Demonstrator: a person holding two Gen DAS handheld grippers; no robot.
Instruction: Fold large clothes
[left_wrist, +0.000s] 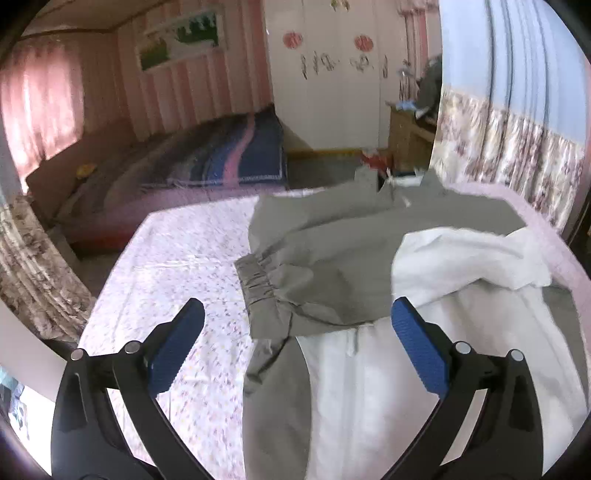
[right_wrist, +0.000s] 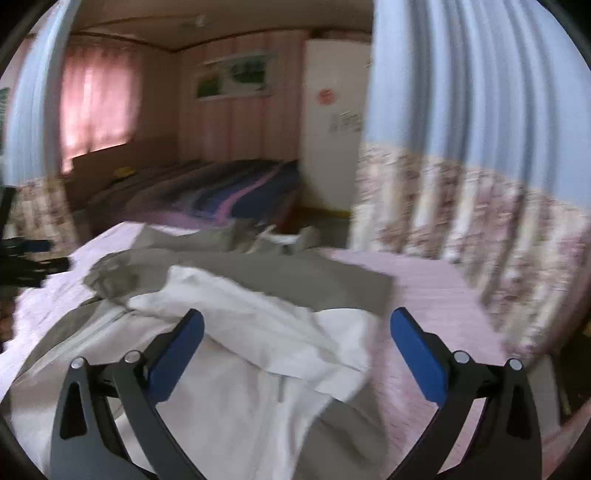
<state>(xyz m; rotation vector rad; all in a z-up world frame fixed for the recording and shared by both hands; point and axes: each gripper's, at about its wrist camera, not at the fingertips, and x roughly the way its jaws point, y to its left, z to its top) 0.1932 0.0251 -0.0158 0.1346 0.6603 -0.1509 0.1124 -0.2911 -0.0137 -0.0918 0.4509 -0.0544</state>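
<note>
Unlabelled grey jacket (left_wrist: 332, 236), white lining (left_wrist: 388, 387)

The right gripper (right_wrist: 296, 334) stands with its jaws spread wide; nothing lies between the blue pads (right_wrist: 179, 349). Beneath and ahead of it a grey jacket (right_wrist: 295, 273) lies spread on the bed (right_wrist: 436, 295), white lining (right_wrist: 236, 387) turned upward, with a loose white fold bunched across the middle. An elastic cuff (right_wrist: 110, 277) lies at the left, resting on the floral sheet (right_wrist: 48, 295). The other gripper (right_wrist: 26, 258) shows at the far left edge, blurred. A curtain (right_wrist: 461, 177), blue above and floral below, hangs at the right. A second bed with a striped blanket (right_wrist: 236, 195) stands behind, near a white wardrobe (right_wrist: 332, 129). The picture is motion-blurred.
</note>
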